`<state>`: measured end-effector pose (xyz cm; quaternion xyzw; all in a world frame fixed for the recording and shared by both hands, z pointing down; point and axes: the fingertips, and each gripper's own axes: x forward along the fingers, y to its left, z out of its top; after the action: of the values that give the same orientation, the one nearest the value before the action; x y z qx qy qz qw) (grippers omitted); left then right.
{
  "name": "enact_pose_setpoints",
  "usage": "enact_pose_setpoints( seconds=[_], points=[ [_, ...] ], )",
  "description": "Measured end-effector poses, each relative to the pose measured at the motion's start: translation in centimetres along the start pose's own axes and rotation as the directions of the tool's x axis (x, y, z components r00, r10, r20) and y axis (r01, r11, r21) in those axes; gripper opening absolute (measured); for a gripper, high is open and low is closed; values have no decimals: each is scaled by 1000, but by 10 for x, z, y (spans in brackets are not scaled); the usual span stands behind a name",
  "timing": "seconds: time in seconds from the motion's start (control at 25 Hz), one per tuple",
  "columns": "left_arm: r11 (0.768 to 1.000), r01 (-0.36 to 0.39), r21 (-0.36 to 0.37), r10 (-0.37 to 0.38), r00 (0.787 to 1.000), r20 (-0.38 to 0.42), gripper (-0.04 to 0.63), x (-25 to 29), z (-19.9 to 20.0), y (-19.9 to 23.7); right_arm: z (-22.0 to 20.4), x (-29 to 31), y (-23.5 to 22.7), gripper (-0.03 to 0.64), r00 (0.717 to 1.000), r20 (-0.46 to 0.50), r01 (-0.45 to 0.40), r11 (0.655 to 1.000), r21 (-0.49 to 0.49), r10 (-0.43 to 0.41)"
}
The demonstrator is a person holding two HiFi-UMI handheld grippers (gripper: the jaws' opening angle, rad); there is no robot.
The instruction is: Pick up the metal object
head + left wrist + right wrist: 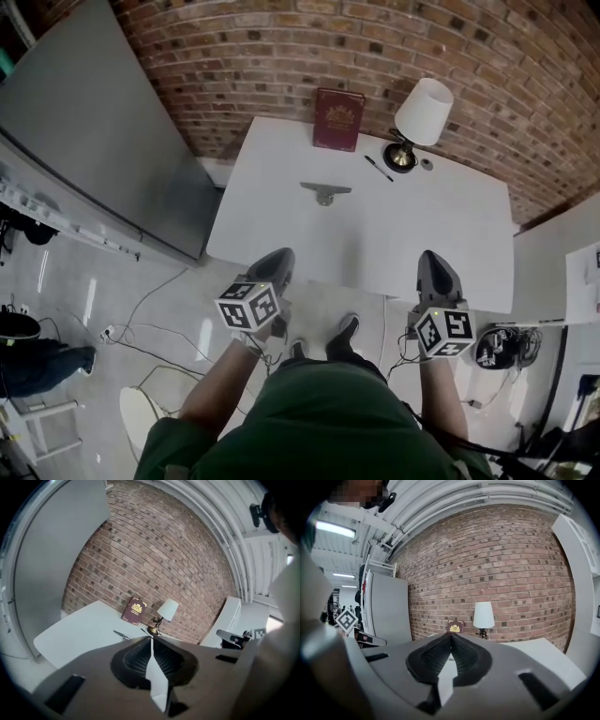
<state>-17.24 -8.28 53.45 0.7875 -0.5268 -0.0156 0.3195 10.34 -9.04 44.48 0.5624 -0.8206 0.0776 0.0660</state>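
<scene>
The metal object [325, 192], a flat winged grey piece, lies on the white table [281, 225] left of its middle. In the left gripper view the metal object [123, 635] shows just past the jaws. My left gripper [277, 257] hangs over the table's near edge, well short of the object. Its jaws are shut with nothing between them, and its tips meet in its own view [151, 638]. My right gripper [432, 259] is level with it at the right. It is also shut and empty, and points toward the brick wall [451, 633].
At the table's far edge, against the brick wall, stand a red book [338, 119] and a white-shaded lamp [422, 112]. A pen [379, 168] lies near the lamp. A large grey panel [84, 131] leans at the left. Cables [159, 328] trail on the floor.
</scene>
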Motion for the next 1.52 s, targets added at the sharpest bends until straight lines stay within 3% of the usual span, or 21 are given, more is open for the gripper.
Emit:
enact_pose_setpoints(
  seconds=[0.24, 0.44, 0.6, 0.68, 0.88, 1.12, 1.2, 1.36, 1.44, 1.52],
  points=[
    [995, -85, -48, 85, 996, 4, 14, 45, 2, 7, 9, 33, -30, 4, 998, 18, -65, 998, 17, 65],
    [979, -76, -187, 78, 997, 4, 14, 91, -5, 5, 1, 52, -69, 5, 996, 1, -87, 995, 56, 87],
    [975, -111, -195, 115, 993, 7, 16, 119, -3, 3, -6, 64, -98, 5, 996, -10, -88, 993, 75, 89],
    [962, -103, -254, 105, 994, -6, 134, 135, -12, 1, -9, 68, -107, 5, 995, -16, -93, 993, 75, 95],
    [870, -71, -487, 83, 997, 2, 164, 163, -27, 16, -9, 74, -117, 5, 996, -19, -87, 993, 78, 89],
    [826, -65, -560, 53, 998, -37, 152, 202, -41, 43, -6, 71, -135, 5, 999, -34, 19, 999, 47, -17],
    [793, -82, -603, 56, 997, -62, 135, 214, -49, 57, -6, 66, -139, 5, 997, -43, 63, 997, 42, -61],
    [694, -77, -716, 52, 997, -57, 104, 238, -60, 85, -10, 58, -142, 5, 987, -76, 144, 989, 30, -141],
    [671, -73, -738, 38, 997, -64, 104, 251, -65, 95, -12, 53, -140, 5, 979, -97, 180, 983, 21, -177],
    [667, -86, -740, 29, 996, -90, 104, 265, -71, 102, -16, 46, -137, 5, 970, -118, 217, 976, 11, -214]
  ],
)
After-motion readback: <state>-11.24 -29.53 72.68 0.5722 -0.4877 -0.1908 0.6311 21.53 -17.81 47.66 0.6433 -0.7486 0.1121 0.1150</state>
